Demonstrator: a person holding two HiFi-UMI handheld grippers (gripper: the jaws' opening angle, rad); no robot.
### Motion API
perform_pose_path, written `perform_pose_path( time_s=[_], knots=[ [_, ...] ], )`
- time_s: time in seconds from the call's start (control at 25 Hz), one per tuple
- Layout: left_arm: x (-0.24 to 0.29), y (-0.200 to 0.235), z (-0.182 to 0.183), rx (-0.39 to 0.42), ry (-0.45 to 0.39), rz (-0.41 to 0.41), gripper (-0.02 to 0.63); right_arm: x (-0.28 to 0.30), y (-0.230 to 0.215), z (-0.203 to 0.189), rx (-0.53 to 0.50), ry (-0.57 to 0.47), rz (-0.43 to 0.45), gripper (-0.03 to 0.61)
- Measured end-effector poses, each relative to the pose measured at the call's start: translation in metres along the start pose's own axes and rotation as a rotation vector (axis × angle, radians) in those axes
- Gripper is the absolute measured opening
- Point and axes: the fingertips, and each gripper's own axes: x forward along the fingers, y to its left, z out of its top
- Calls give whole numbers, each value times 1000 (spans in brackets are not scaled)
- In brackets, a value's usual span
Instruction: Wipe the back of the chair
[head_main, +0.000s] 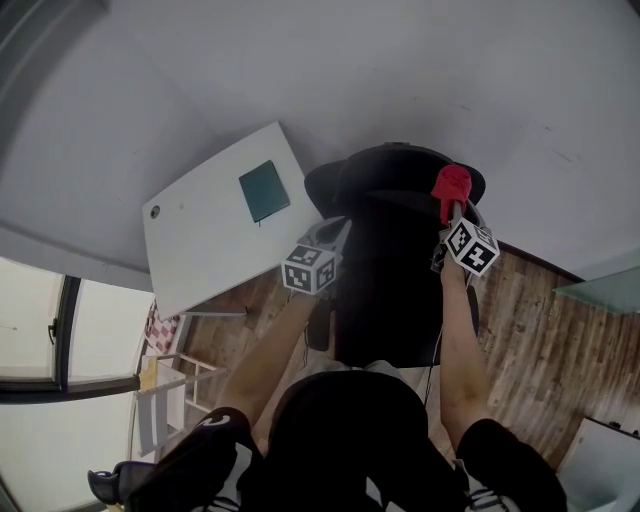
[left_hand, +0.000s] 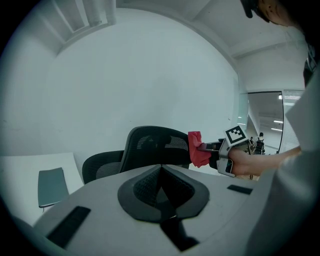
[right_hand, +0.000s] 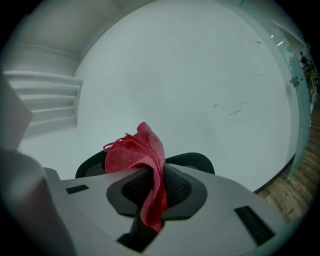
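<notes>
Your right claw (right_hand: 152, 186) is clamped on a red cloth (right_hand: 142, 152). The cloth bunches up above the jaws, and a tail of it hangs down between them. In the left gripper view, the cloth sits at the upper right edge of the black chair back (left_hand: 155, 146). You cannot tell from any view whether it actually touches the mesh.

Your left claw (left_hand: 161, 172) has its jaws together with nothing between them. It hangs just beside the left edge of the chair back and points across it toward your right hand (left_hand: 242, 162).

In the head view you stand behind the chair, with one arm reaching down on either side of its back. A white table (head_main: 200, 250) stands just left of the chair, and a dark green pad (head_main: 264, 190) lies on it. The floor (head_main: 540, 330) is wood planks.
</notes>
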Motion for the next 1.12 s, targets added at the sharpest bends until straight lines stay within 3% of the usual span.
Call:
perform_pose_path(
  time_s=[0.16, 0.28, 0.84, 1.12],
  knots=[
    [-6, 4, -9, -5, 21, 3, 25, -16, -6, -3, 36, -23, -24, 71],
    [-12, 13, -12, -11, 24, 12, 25, -22, 11, -8, 47, -36, 8, 69],
    [-79, 104, -30, -154, -43, 96, 25, -4, 204, -70, -47, 64, 327, 67],
    [-108, 153, -39, -161, -75, 89, 25, 6, 270, -118, -83, 126, 346, 67]
  ],
)
